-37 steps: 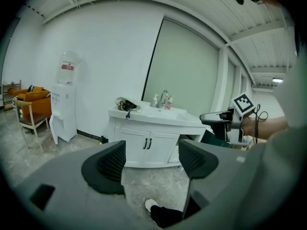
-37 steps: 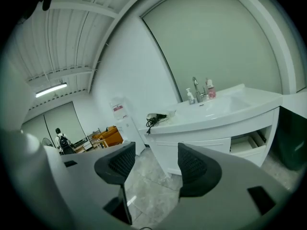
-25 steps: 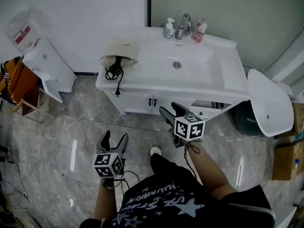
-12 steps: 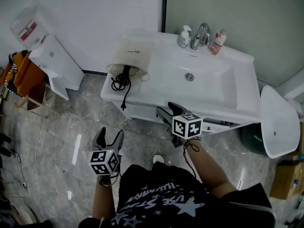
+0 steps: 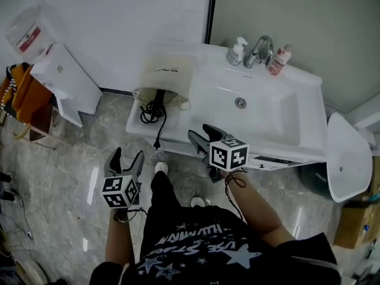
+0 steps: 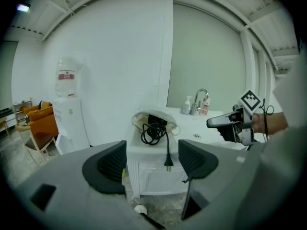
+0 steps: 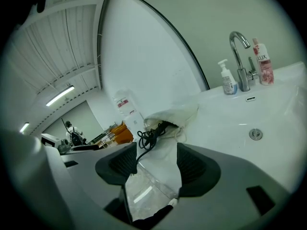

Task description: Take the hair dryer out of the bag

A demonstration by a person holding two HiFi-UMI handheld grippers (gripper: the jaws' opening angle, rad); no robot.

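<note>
Short of the counter (image 5: pixel 135 122), left gripper (image 5: pixel 127 156) and right gripper (image 5: pixel 200 132) hover, fingers (image 6: pixel 103 166) open and empty; approach step, next grab hair dryer (image 6: pixel 155 120) at bag (image 5: pixel 168 76) mouth.

bag (image 5: pixel 169 70) on vanity (image 5: pixel 310 100) left of basin (image 5: pixel 261 120); cord (image 5: pixel 155 109) hangs from bag over edge; faucet (image 5: pixel 259 46) behind basin

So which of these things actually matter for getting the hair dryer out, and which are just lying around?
Part of the job:
- cream bag on the counter
- hair dryer's black cord, spilling from the bag's mouth
- left gripper and right gripper, both open and empty

Just lying about:
- soap dispenser
- tap
- pink bottle
- water dispenser
- orange chair
</note>
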